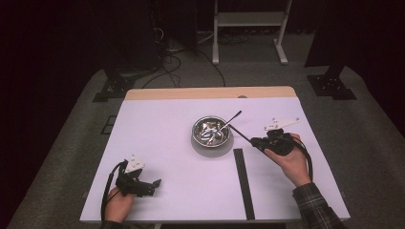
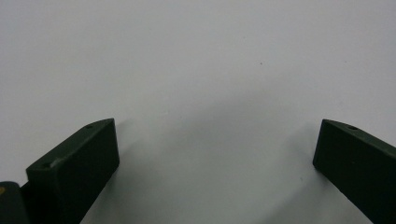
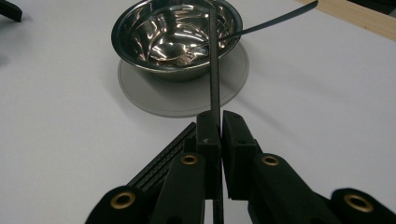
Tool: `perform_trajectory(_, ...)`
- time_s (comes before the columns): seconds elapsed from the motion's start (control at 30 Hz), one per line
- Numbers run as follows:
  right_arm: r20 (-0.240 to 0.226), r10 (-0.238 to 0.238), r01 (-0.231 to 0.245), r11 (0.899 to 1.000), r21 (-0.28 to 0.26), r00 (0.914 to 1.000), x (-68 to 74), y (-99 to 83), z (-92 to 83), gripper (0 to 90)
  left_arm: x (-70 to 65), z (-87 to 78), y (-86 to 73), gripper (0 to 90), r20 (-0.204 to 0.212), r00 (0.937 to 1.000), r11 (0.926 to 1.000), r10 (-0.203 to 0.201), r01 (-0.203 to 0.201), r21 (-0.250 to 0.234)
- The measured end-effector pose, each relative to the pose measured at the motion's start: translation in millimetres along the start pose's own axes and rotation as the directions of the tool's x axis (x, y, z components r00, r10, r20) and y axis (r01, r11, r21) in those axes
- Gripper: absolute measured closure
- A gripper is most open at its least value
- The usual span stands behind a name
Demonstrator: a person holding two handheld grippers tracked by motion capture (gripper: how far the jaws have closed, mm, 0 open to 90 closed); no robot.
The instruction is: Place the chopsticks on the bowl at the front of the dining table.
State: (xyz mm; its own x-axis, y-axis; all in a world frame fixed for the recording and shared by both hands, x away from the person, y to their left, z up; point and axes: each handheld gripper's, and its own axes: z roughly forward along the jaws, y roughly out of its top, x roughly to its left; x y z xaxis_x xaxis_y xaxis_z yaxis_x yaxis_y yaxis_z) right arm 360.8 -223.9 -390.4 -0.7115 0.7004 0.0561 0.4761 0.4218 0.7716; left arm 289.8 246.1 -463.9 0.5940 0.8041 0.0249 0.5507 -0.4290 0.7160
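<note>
Black rod [image 3: 214, 60]: slim, straight, reaching over the rim of the steel bowl [image 3: 140, 44] on a grey round mat [image 3: 187, 100]; spoon [image 3: 275, 21] leaning in bowl; black strip [image 1: 243, 181] lying nearby. Right gripper [image 3: 220, 128] clamped on rod; left gripper [image 2: 215, 154] spread wide, holding nothing, resting on white table [image 2: 196, 56]

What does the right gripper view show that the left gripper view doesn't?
Right gripper view: the right gripper shut on a thin black stick that reaches to the steel bowl; a spoon leans in the bowl, which sits on a grey mat; a black ridged strip lies beside the jaws. Left gripper view: the left gripper, jaws wide apart with nothing between. Both: the white table.
</note>
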Motion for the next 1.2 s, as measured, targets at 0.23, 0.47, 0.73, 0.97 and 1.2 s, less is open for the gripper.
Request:
perform_trajectory(0.23,-0.005,0.003,-0.003,1.000,-0.003,1.0000,0.0,6.3,5.0,85.5,0.1,0.0,0.0,0.0,0.000,1.0000,1.0000,0.000,0.000,0.000)
perform_trajectory(0.47,-0.009,0.006,-0.006,1.000,0.000,0.9999,0.1,11.8,10.0,85.5,0.0,0.0,0.0,0.0,0.001,1.0000,1.0000,-0.001,0.001,-0.001)
perform_trajectory(0.73,-0.009,0.004,-0.004,1.000,0.008,1.0000,0.0,18.1,19.2,85.5,0.0,0.1,0.0,0.0,0.001,1.0000,1.0000,-0.002,0.002,-0.001)
perform_trajectory(0.97,-0.014,0.009,-0.009,1.000,0.014,0.9999,-1.9,24.4,28.3,85.5,0.1,0.0,0.0,0.0,0.001,1.0000,1.0000,0.000,0.000,0.000)
perform_trajectory(1.2,-0.018,0.017,-0.017,1.000,0.008,0.9997,-4.8,33.7,34.9,85.4,0.2,0.0,0.0,0.0,0.000,1.0000,1.0000,0.001,-0.001,0.000)
